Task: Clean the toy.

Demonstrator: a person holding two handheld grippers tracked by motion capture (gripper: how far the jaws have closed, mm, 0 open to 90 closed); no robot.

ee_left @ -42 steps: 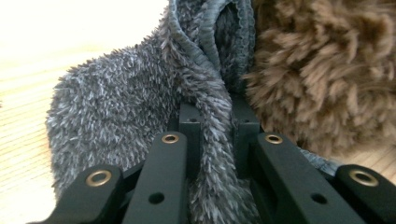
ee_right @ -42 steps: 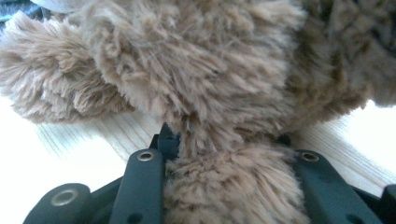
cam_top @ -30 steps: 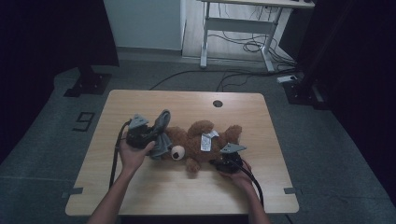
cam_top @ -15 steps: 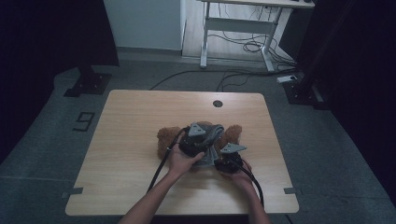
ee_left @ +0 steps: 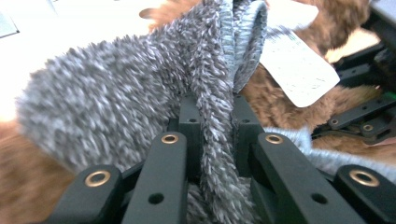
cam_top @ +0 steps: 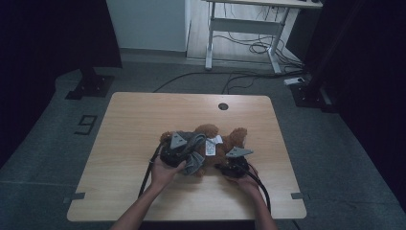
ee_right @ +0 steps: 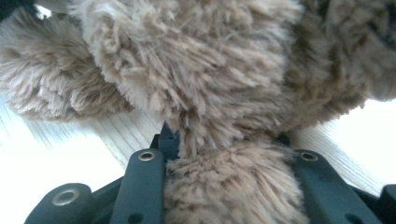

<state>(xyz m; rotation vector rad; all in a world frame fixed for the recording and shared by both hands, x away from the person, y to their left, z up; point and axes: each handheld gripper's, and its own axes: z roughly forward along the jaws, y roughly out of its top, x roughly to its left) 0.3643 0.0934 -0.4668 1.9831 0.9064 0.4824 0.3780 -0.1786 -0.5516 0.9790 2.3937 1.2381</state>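
A brown plush bear is lying mid-tabletop, soft and light, best gripped by a limb. A fuzzy grey garment is draping over it, limp and stretchy. The left tongs are pinching its edge nearly shut; the right tongs are clamping a furry limb.

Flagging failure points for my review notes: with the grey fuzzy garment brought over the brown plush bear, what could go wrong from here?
1. The left gripper pinches only a thin fold of the grey fuzzy garment; a pull might slip it free.
2. The white paper tag lies right beside the garment and could snag or get caught under it.
3. The right gripper clamps one limb of the brown plush bear; tugging may drag the bear across the wooden table.
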